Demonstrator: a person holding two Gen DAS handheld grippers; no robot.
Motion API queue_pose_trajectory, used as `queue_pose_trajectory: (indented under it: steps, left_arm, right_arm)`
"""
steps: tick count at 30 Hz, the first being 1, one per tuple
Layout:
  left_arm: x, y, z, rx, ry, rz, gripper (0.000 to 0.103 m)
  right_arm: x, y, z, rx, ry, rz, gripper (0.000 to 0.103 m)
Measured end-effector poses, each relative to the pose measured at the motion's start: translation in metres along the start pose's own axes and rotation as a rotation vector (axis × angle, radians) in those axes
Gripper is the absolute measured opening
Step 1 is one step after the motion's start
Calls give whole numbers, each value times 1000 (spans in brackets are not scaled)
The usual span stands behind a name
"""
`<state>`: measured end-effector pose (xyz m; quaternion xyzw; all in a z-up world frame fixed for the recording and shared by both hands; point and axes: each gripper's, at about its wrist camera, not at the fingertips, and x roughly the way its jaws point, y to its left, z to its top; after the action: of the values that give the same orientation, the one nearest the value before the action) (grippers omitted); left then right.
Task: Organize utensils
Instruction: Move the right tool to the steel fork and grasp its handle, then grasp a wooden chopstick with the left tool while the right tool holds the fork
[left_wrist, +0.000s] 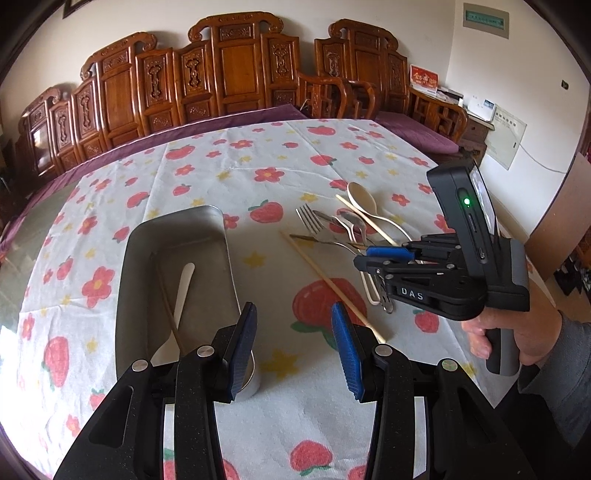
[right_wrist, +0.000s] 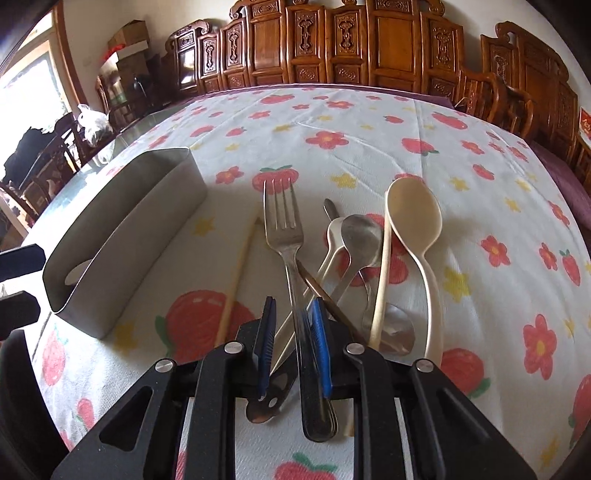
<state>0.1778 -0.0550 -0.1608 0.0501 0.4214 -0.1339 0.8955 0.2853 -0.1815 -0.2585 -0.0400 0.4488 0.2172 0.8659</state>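
Note:
My right gripper (right_wrist: 291, 343) hangs low over a pile of utensils (left_wrist: 343, 225), its jaws a narrow gap apart. The handle of a metal fork (right_wrist: 284, 229) runs between the blue pads, close to the right one; the left pad stands clear of it. Beside the fork lie metal spoons (right_wrist: 360, 232), a cream spoon (right_wrist: 413, 218) and a pale chopstick (right_wrist: 382, 280). Another chopstick (left_wrist: 328, 284) lies apart on the cloth. My left gripper (left_wrist: 293, 350) is open and empty, just right of a steel tray (left_wrist: 221, 258) that holds a white spoon (left_wrist: 181, 295) and a chopstick (left_wrist: 168, 306).
The table wears a white cloth (left_wrist: 229, 158) printed with strawberries and flowers. Carved wooden chairs (left_wrist: 236, 74) line the far side. A person's hand (left_wrist: 517, 339) grips the right gripper's handle at the right edge of the table.

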Motion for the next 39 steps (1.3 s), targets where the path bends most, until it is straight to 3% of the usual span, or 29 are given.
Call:
queue_pose_trajectory:
  steps: [10, 14, 22, 35, 39]
  left_arm:
    - [8, -9, -1, 16, 20, 10, 40]
    - [11, -10, 0, 16, 31, 17, 40]
    - [26, -12, 2, 8, 56, 24, 40]
    - [76, -27, 16, -7, 126, 21, 40]
    - [93, -30, 17, -19, 165, 29, 32]
  right_arm:
    - [15, 4, 11, -51, 20, -27, 20]
    - [8, 2, 11, -45, 4, -10, 9]
    - [-21, -7, 6, -8, -45, 56, 8]
    - [-48, -29, 5, 37, -121, 19, 8]
    - [-50, -30, 7, 42, -135, 26, 8]
